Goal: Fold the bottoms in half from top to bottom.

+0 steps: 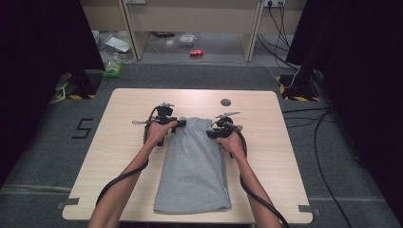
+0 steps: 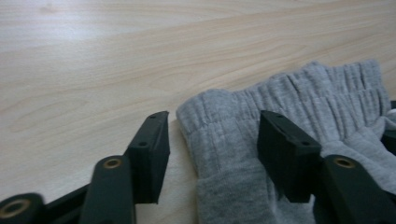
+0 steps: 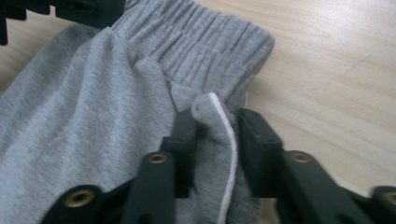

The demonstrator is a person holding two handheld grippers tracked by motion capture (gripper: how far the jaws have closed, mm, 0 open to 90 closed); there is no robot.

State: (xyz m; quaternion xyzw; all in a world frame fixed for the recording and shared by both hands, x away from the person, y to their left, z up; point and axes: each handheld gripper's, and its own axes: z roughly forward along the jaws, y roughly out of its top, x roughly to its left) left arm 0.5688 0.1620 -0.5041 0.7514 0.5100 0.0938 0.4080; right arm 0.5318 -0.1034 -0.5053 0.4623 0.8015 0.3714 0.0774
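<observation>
Grey shorts (image 1: 195, 166) lie before us; our right gripper (image 3: 210, 135) pinches their waistband fold, our left gripper (image 2: 212, 154) straddles the corner, jaws apart.

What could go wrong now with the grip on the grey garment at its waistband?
1. The left gripper stands open around the corner of the grey garment; it may close on too little cloth and slip off.
2. The right gripper pinches only a thin fold beside the white stripe, so lifting may pull that fold free, perhaps unevenly.
</observation>
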